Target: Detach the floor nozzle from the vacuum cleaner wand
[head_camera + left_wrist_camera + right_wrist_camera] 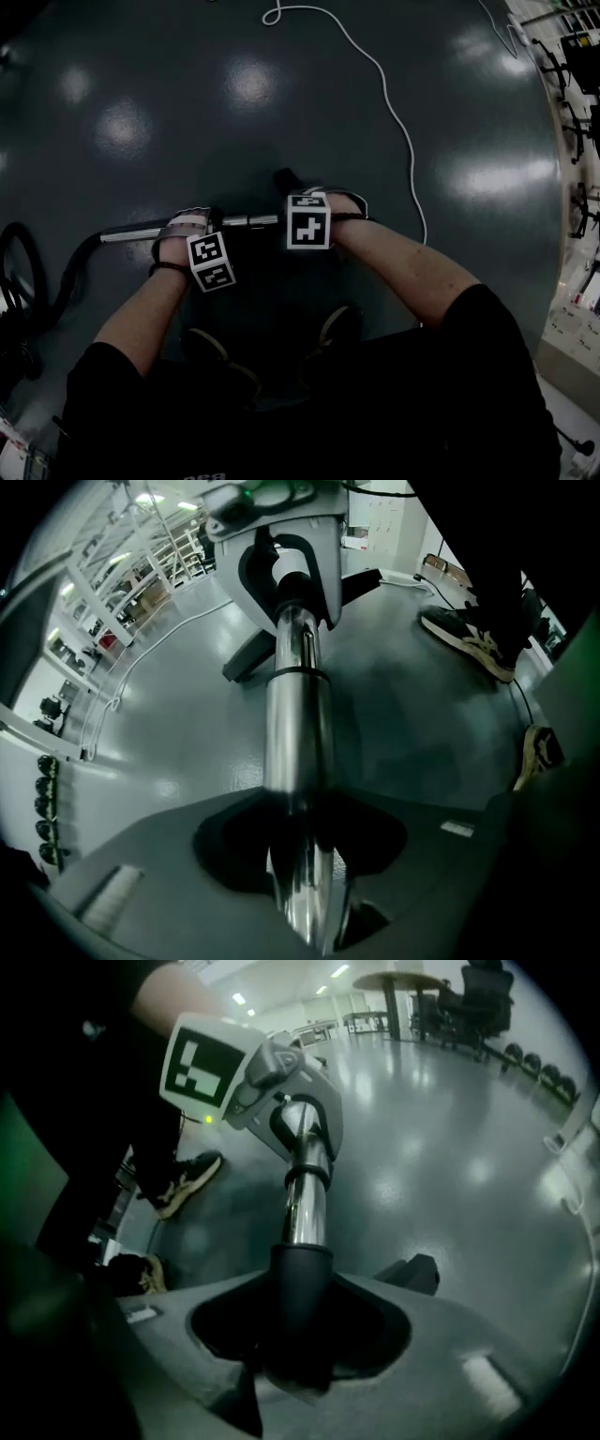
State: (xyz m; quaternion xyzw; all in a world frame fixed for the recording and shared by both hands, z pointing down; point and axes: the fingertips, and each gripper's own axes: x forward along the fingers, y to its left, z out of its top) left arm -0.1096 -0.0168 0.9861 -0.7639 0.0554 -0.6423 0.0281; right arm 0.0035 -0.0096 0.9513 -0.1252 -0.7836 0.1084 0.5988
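- Step in hand, as judged: pulling the floor nozzle off the wand at the black collar; not yet apart.
- Best done with a straight pull along the tube plus a slight twist at the collar, no sideways bending.
- Press any release catch first; none visible here.
- Right gripper: jaws clamped on the black collar, close to the joint, a good place to pull from.
- Left gripper: jaws closed round the chrome tube further up the wand, the anchor for the pull.
- Firm hold needed there, chrome probably slippery; pull the hands apart in line, no jerking.
- Nozzle: dark, low, flat head at the wand's end, just past the right gripper and down by the floor.
- Mostly hidden; seen only as dark edges either side of the right gripper in the left gripper view, and as a dark block behind the jaws in the right gripper view.
- Cannot tell whether resting on the floor or just above it.
- Wand: shiny chrome tube, held roughly level across in front of the person, with a black hose off its left end.
- Around: glossy dark grey floor, white cable well apart, shoes near the wand.
- Worth minding the feet at release.
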